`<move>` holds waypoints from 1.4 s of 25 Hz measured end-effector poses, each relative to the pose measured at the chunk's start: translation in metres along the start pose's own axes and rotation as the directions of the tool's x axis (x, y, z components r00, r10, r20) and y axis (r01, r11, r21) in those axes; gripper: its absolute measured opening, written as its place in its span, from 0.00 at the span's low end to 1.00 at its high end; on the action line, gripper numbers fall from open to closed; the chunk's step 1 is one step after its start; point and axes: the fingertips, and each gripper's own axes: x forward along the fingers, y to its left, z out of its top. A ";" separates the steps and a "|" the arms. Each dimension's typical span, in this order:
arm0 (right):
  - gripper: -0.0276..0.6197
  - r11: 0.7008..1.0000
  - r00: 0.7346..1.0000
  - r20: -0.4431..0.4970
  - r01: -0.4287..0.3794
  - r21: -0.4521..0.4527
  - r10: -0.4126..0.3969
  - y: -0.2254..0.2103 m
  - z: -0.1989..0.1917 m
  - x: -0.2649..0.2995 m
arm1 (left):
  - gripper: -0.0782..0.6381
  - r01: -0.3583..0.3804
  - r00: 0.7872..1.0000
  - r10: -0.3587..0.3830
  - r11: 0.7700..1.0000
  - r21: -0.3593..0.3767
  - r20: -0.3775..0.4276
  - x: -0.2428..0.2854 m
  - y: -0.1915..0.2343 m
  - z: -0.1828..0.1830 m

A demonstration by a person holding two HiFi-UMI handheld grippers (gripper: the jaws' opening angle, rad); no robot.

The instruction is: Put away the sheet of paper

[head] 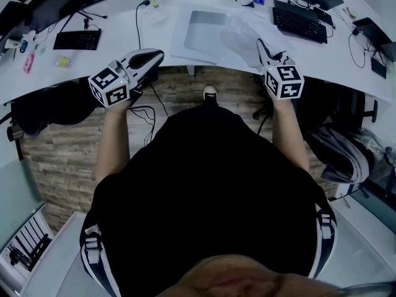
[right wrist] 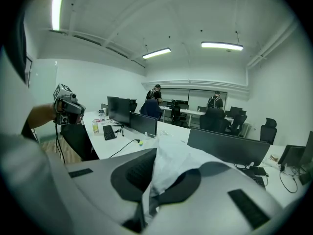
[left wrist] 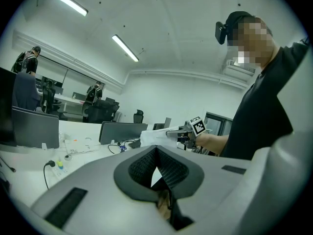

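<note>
The sheet of paper [head: 243, 42] is thin, white and crumpled. It hangs over the white desk [head: 117, 54], right of the middle. My right gripper [head: 261, 43] is shut on its near edge. In the right gripper view the sheet [right wrist: 168, 163] bulges up out of the right gripper [right wrist: 155, 155], whose jaws press on it. My left gripper [head: 158, 55] points at the desk's front edge, shut and holding nothing. The left gripper view shows the left gripper [left wrist: 156, 150] with its tips together, and beyond it the right gripper [left wrist: 182, 130] carrying the sheet [left wrist: 152, 137].
A grey flat pad [head: 206, 30] lies on a white sheet at the desk's middle. Black keyboards sit at the left [head: 77, 39] and right [head: 300, 22], with cables between them. A backpack [head: 340, 153] lies on the floor at the right. Monitors [right wrist: 222, 146] line the desk.
</note>
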 end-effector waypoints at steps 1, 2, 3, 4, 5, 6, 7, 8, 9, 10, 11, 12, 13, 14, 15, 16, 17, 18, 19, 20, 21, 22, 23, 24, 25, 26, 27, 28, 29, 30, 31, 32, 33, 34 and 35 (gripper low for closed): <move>0.07 1.000 1.000 -0.003 -0.004 0.000 0.004 -0.003 0.000 0.003 | 0.14 -0.001 1.000 0.001 1.000 -0.002 -0.006 0.003 0.003 0.000; 0.07 1.000 1.000 -0.006 -0.007 0.001 0.007 -0.006 -0.001 0.006 | 0.14 -0.004 1.000 0.004 1.000 -0.005 -0.015 0.007 0.005 0.000; 0.07 1.000 1.000 -0.008 -0.010 0.002 0.010 -0.009 -0.001 0.009 | 0.14 -0.007 1.000 0.006 1.000 -0.009 -0.025 0.011 0.008 0.000; 0.07 1.000 1.000 -0.010 -0.013 0.004 0.013 -0.012 -0.001 0.012 | 0.14 -0.008 0.999 0.008 1.000 -0.014 -0.035 0.016 0.011 -0.001; 0.07 1.000 1.000 -0.012 -0.016 0.005 0.016 -0.015 -0.003 0.015 | 0.14 -0.008 0.999 0.008 1.000 -0.019 -0.043 0.021 0.012 -0.003; 0.07 1.000 1.000 -0.014 -0.019 0.006 0.019 -0.018 -0.004 0.018 | 0.14 -0.007 0.999 0.005 1.000 -0.027 -0.047 0.025 0.014 -0.004; 0.07 1.000 1.000 -0.017 -0.022 0.006 0.022 -0.021 -0.005 0.020 | 0.14 -0.003 0.999 0.002 0.999 -0.037 -0.046 0.030 0.015 -0.004; 0.07 1.000 1.000 -0.020 -0.024 0.007 0.024 -0.025 -0.007 0.023 | 0.14 0.001 0.999 -0.003 0.999 -0.047 -0.042 0.034 0.016 -0.004; 0.07 1.000 0.999 -0.022 -0.025 0.008 0.025 -0.028 -0.007 0.026 | 0.14 0.005 0.999 -0.007 0.998 -0.057 -0.037 0.037 0.018 -0.003; 0.07 1.000 0.999 -0.023 -0.027 0.010 0.027 -0.032 -0.008 0.029 | 0.14 0.007 0.999 -0.009 0.998 -0.063 -0.035 0.040 0.020 -0.001; 0.07 0.999 0.999 -0.025 -0.030 0.011 0.030 -0.034 -0.008 0.033 | 0.14 0.006 0.999 -0.009 0.998 -0.067 -0.036 0.043 0.022 -0.001; 0.07 0.999 0.999 -0.026 -0.034 0.011 0.034 -0.036 -0.008 0.036 | 0.14 0.004 0.999 -0.007 0.998 -0.068 -0.039 0.045 0.024 -0.001; 0.07 0.999 0.999 -0.027 -0.039 0.010 0.039 -0.037 -0.009 0.039 | 0.14 0.002 0.999 -0.005 0.998 -0.069 -0.042 0.047 0.026 -0.001; 0.07 0.999 0.999 -0.028 -0.043 0.009 0.044 -0.039 -0.009 0.043 | 0.14 -0.001 0.999 -0.002 0.997 -0.071 -0.043 0.049 0.029 -0.001; 0.07 0.999 0.998 -0.029 -0.048 0.009 0.048 -0.040 -0.008 0.046 | 0.14 -0.005 0.999 0.002 0.997 -0.073 -0.043 0.051 0.032 0.000; 0.07 0.999 0.998 -0.030 -0.052 0.009 0.052 -0.042 -0.008 0.050 | 0.14 -0.010 0.999 0.006 0.997 -0.076 -0.041 0.053 0.036 0.001; 0.07 0.998 0.998 -0.032 -0.055 0.009 0.055 -0.045 -0.007 0.053 | 0.14 -0.014 0.999 0.011 0.997 -0.079 -0.039 0.055 0.039 0.002; 0.07 0.998 0.998 -0.033 -0.059 0.009 0.059 -0.047 -0.006 0.057 | 0.14 -0.019 0.999 0.015 0.996 -0.082 -0.039 0.057 0.043 0.003; 0.07 0.998 0.997 -0.035 -0.063 0.009 0.063 -0.050 -0.006 0.061 | 0.14 -0.022 0.999 0.019 0.996 -0.085 -0.040 0.060 0.047 0.004; 0.07 0.998 0.997 -0.037 -0.067 0.008 0.067 -0.053 -0.006 0.064 | 0.14 -0.024 0.999 0.020 0.996 -0.086 -0.042 0.063 0.049 0.005; 0.07 0.998 0.997 -0.038 -0.070 0.007 0.070 -0.056 -0.005 0.067 | 0.14 -0.025 0.999 0.021 0.996 -0.088 -0.046 0.066 0.052 0.005; 0.07 0.997 0.997 -0.038 -0.073 0.006 0.073 -0.059 -0.005 0.070 | 0.14 -0.026 0.999 0.022 0.996 -0.090 -0.050 0.069 0.054 0.005; 0.07 0.997 0.996 -0.039 -0.076 0.005 0.076 -0.061 -0.004 0.073 | 0.14 -0.028 0.998 0.023 0.995 -0.093 -0.054 0.072 0.055 0.005; 0.07 0.997 0.996 -0.039 -0.079 0.005 0.079 -0.064 -0.004 0.076 | 0.14 -0.029 0.998 0.024 0.995 -0.096 -0.057 0.074 0.057 0.004; 0.07 0.997 0.996 -0.040 -0.083 0.005 0.083 -0.066 -0.004 0.079 | 0.14 -0.031 0.998 0.025 0.995 -0.100 -0.059 0.076 0.059 0.004; 0.07 0.996 0.995 -0.040 -0.087 0.007 0.087 -0.068 -0.004 0.082 | 0.14 -0.033 0.998 0.027 0.994 -0.102 -0.061 0.078 0.061 0.005; 0.07 0.996 0.995 -0.040 -0.092 0.010 0.093 -0.070 -0.003 0.085 | 0.14 -0.036 0.998 0.030 0.994 -0.104 -0.062 0.080 0.063 0.005; 0.07 0.995 0.994 -0.040 -0.098 0.014 0.098 -0.072 -0.003 0.088 | 0.14 -0.039 0.998 0.033 0.994 -0.105 -0.062 0.082 0.065 0.006; 0.07 0.994 0.994 -0.041 -0.103 0.018 0.104 -0.074 -0.004 0.091 | 0.14 -0.043 0.997 0.037 0.993 -0.106 -0.062 0.084 0.067 0.007; 0.07 0.994 0.993 -0.042 -0.109 0.021 0.110 -0.075 -0.004 0.094 | 0.14 -0.048 0.997 0.041 0.993 -0.107 -0.061 0.085 0.069 0.008; 0.07 0.993 0.992 -0.043 -0.116 0.023 0.117 -0.077 -0.004 0.098 | 0.14 -0.053 0.997 0.047 0.993 -0.109 -0.061 0.086 0.071 0.008; 0.07 0.992 0.991 -0.044 -0.123 0.022 0.123 -0.078 -0.004 0.101 | 0.14 -0.058 0.997 0.052 0.992 -0.110 -0.061 0.088 0.074 0.009; 0.07 0.991 0.990 -0.044 -0.129 0.019 0.130 -0.080 -0.004 0.104 | 0.14 -0.064 0.996 0.057 0.992 -0.112 -0.061 0.090 0.076 0.010; 0.07 0.991 0.990 -0.045 -0.136 0.016 0.137 -0.082 -0.003 0.107 | 0.14 -0.069 0.996 0.062 0.991 -0.114 -0.061 0.092 0.078 0.011; 0.07 0.990 0.989 -0.045 -0.142 0.013 0.142 -0.085 -0.002 0.109 | 0.14 -0.073 0.996 0.066 0.991 -0.116 -0.061 0.094 0.080 0.012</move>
